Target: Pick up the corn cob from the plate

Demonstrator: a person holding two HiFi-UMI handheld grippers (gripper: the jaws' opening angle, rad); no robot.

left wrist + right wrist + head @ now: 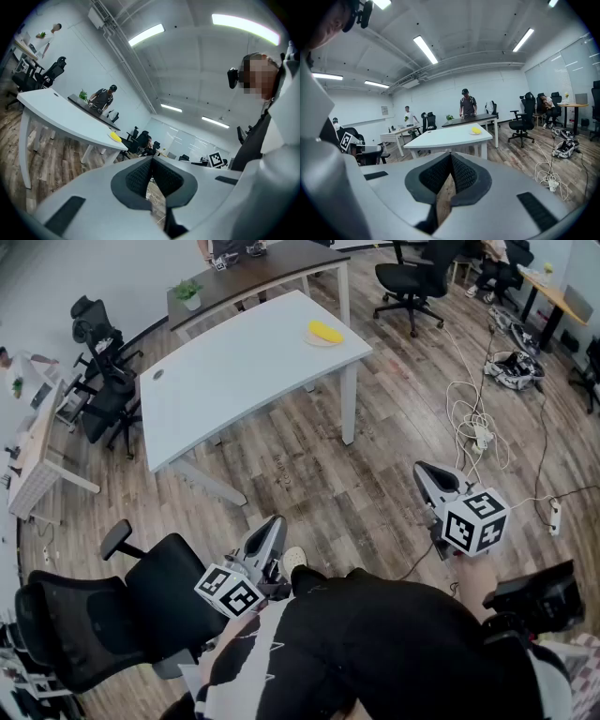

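A yellow corn cob [325,331] lies on a small plate [311,340] near the far right corner of the white table [234,381]. It also shows small in the left gripper view, corn cob [115,136], and in the right gripper view, corn cob [476,130]. Both grippers are held low near the person's body, far from the table. My left gripper [275,530] is shut with nothing in it, its pads meeting at the tips. My right gripper [424,474] is shut and empty as well.
A black office chair [112,610] stands at the near left. A dark desk [253,277] with a potted plant [187,293] lies beyond the white table. Cables and a power strip [480,432] sprawl on the wooden floor at right. A person [466,105] stands behind the dark desk.
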